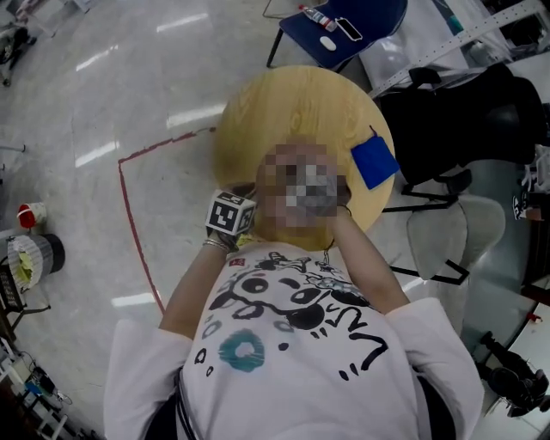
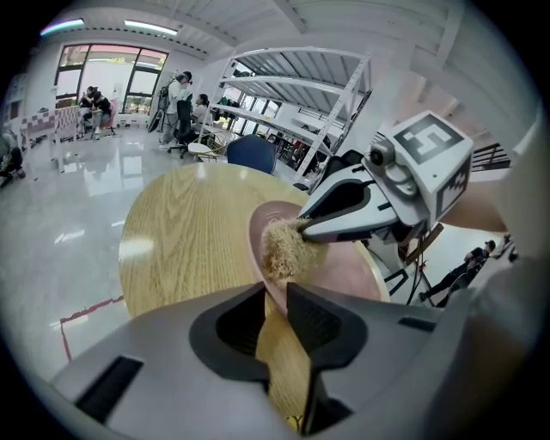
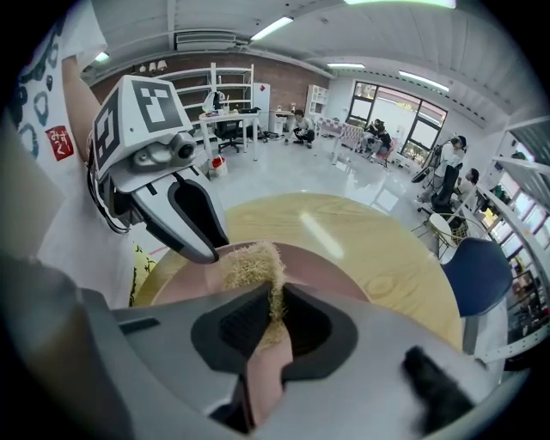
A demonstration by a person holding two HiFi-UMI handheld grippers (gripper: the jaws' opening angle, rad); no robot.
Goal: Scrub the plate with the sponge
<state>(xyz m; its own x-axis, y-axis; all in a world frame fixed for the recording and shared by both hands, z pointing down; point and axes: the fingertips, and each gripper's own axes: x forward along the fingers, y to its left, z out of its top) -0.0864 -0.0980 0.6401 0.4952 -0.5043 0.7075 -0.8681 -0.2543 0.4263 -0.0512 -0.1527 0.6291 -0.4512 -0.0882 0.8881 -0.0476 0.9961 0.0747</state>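
Observation:
My left gripper [image 2: 275, 296] is shut on the near rim of a pink plate [image 2: 344, 266], which it holds tilted over the round wooden table [image 2: 189, 232]. A tan, fibrous sponge [image 2: 288, 249] is pressed against the plate's face by my right gripper [image 2: 302, 225]. In the right gripper view the right gripper [image 3: 275, 296] pinches the sponge [image 3: 249, 262] and its jaws are closing tighter on it. The plate [image 3: 318, 262] lies behind the sponge, with the left gripper [image 3: 206, 253] on its rim. In the head view the person's head hides the plate; only the left gripper's marker cube [image 1: 230, 215] shows.
A blue cloth [image 1: 374, 161] lies at the table's [image 1: 292, 103] right edge. A blue chair [image 1: 344, 26] stands beyond the table and black chairs [image 1: 464, 120] crowd its right side. Red tape [image 1: 129, 206] marks the shiny floor at the left.

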